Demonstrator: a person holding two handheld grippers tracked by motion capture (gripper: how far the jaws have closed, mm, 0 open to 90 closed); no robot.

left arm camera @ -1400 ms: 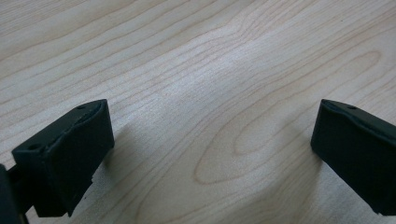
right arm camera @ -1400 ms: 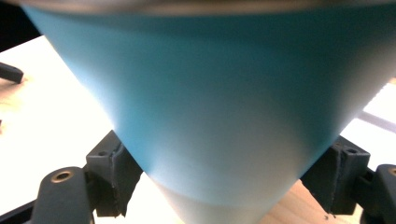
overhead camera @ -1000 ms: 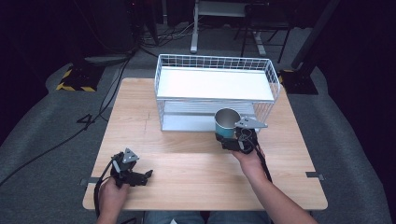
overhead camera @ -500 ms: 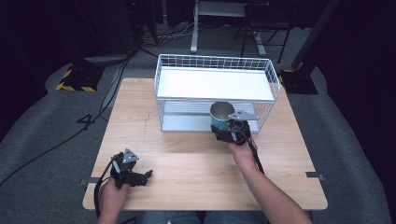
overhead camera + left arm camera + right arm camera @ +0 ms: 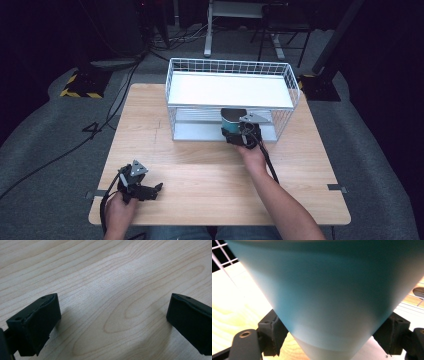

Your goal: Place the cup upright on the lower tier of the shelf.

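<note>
My right gripper is shut on a teal cup and holds it at the front opening of the white wire rack, under the rack's upper shelf. In the right gripper view the teal cup sits wide between both black pads, with the rack's wire showing at the edges. Near the table's front left my left gripper rests low over the wood with its jaws wide apart. The left gripper view has bare wood between my left gripper's two jaws.
The wooden table carries the two-level wire rack at its back middle. The rack's white upper shelf is bare. A cable trails from the right gripper along the forearm. Dark floor, cables and stands surround the table.
My right gripper has carried the teal cup left and forward, from beside the rack's front right to under its upper shelf. The left gripper has stayed where it was.
</note>
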